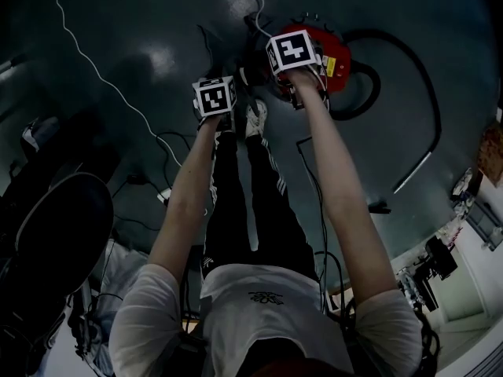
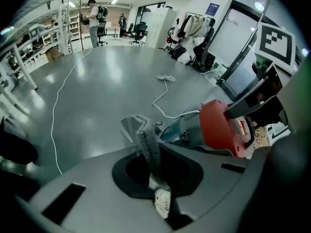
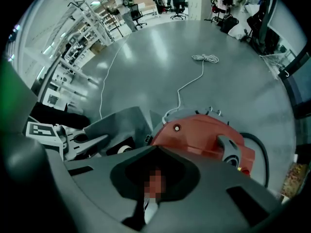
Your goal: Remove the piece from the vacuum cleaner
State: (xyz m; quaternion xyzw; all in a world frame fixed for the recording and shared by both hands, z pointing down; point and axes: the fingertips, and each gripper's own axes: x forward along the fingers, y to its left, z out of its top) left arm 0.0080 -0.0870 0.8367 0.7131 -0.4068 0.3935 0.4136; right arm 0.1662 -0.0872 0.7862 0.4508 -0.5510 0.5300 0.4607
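The vacuum cleaner is a red canister on the grey floor, close under my right gripper. In the right gripper view its red shell fills the middle; that gripper's fingers are hidden there. My left gripper hangs just left of the vacuum. In the left gripper view its ribbed grey fingers are pressed together, and a thin bent grey piece sits at their tips, beside the vacuum. From the right gripper view the same grey piece shows as a flat panel left of the red shell.
A black hose loops off the vacuum to the right and ends in a wand. A white cable runs across the floor at the left. A dark chair stands at the lower left. The person's shoes are beside the vacuum.
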